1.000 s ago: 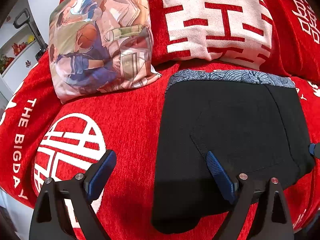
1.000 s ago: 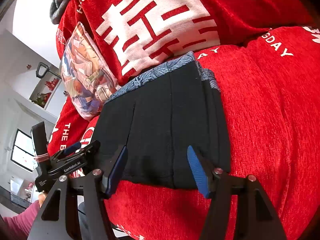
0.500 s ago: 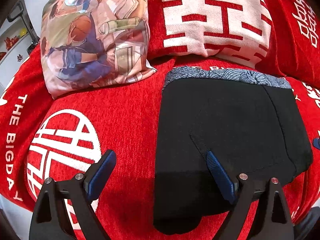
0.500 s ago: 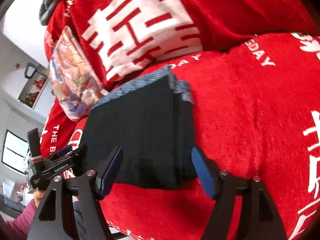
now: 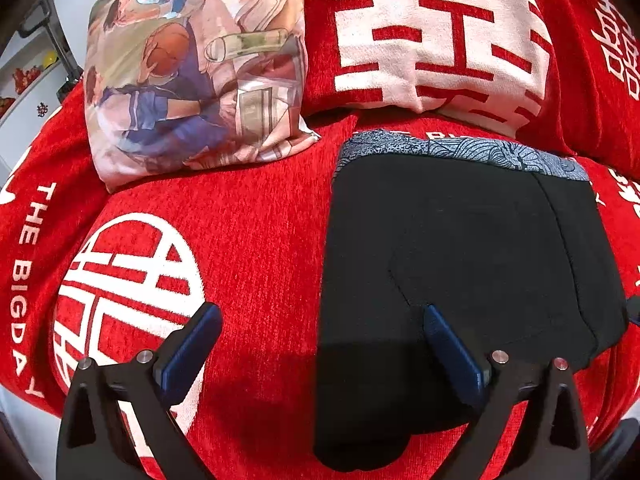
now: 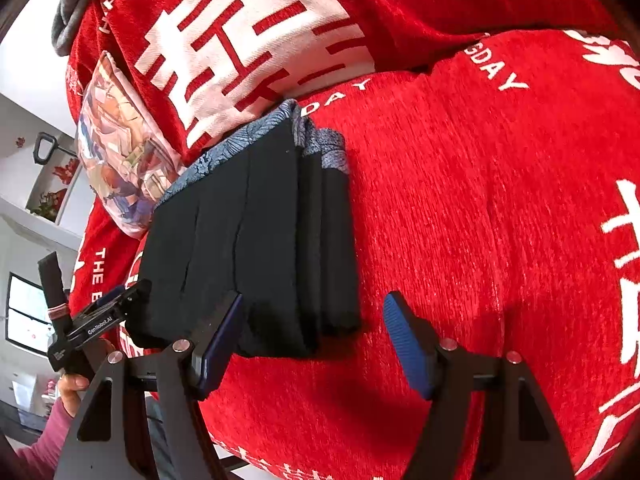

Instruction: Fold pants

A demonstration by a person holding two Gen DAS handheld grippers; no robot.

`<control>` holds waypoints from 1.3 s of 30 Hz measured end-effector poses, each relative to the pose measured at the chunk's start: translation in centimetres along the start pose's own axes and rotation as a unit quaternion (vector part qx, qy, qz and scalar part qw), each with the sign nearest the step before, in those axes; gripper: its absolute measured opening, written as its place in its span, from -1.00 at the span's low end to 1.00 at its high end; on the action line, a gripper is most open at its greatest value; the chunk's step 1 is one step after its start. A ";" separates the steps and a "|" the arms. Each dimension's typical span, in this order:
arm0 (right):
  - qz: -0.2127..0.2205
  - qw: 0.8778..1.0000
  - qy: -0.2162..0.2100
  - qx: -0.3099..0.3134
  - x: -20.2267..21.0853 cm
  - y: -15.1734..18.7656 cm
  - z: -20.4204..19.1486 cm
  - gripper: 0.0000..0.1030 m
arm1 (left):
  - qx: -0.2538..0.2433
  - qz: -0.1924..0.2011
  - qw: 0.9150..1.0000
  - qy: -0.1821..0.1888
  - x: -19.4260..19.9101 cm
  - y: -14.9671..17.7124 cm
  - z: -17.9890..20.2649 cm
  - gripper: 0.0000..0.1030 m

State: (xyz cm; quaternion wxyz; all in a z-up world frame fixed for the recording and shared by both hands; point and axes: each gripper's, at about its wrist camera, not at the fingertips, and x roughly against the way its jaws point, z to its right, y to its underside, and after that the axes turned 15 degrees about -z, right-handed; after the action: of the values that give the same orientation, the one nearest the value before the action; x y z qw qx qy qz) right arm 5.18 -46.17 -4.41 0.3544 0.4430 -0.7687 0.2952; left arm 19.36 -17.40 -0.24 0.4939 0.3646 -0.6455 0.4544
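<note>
Left wrist view: the left gripper point(image 5: 322, 330) hangs over the near edge of the red sofa seat point(image 5: 256, 232), its jaws spread wide, having just been opening, and gripping nothing. Its right blue pad sits above the near part of the folded black pants point(image 5: 460, 248); its left pad is over bare red cover, so the pants' left edge runs up between the two fingers. The pants form a flat, squarish packet of matte black cloth with a stitched pocket outline on top and a blue-grey patterned waistband along the far edge, close to the sofa's back cushion point(image 5: 432, 36). The cover is a ribbed, chenille-like red fabric woven with white characters and lettering. A soft printed pillow point(image 5: 192, 68) with a glossy cartoon print leans at the back left corner of the seat, apart from the pants.

Right wrist view: the right gripper point(image 6: 314, 328) also stands open and empty, with its jaws having widened within the last second. Its left pad is in front of the packet's near edge; its right pad is over bare red seat, so the near right corner of the pants lies between the fingers. The packet's right side shows several stacked layers. At the left, the other black gripper is held by a hand point(image 6: 74, 390) in a pink sleeve
</note>
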 end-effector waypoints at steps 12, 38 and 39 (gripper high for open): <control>-0.008 1.000 -0.014 -0.009 -0.7 0.0 0.5 0.46 | -0.004 0.000 1.000 -0.001 -0.1 0.0 0.0 0.97; -0.065 0.986 -0.156 0.001 -3.3 -4.8 3.4 0.58 | -0.025 -0.130 0.947 0.294 -5.2 -6.0 -2.5 0.97; -0.070 0.984 -0.162 0.004 -3.6 -5.0 3.5 0.58 | -0.033 -0.133 0.947 0.291 -5.5 -6.1 -2.1 0.97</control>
State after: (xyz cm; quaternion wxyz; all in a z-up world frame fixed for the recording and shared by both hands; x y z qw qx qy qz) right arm 9.95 -49.36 -8.61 0.2431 0.5391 -0.7820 0.1966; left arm 26.97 -17.22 -3.97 0.7282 0.2821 -0.4339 0.4494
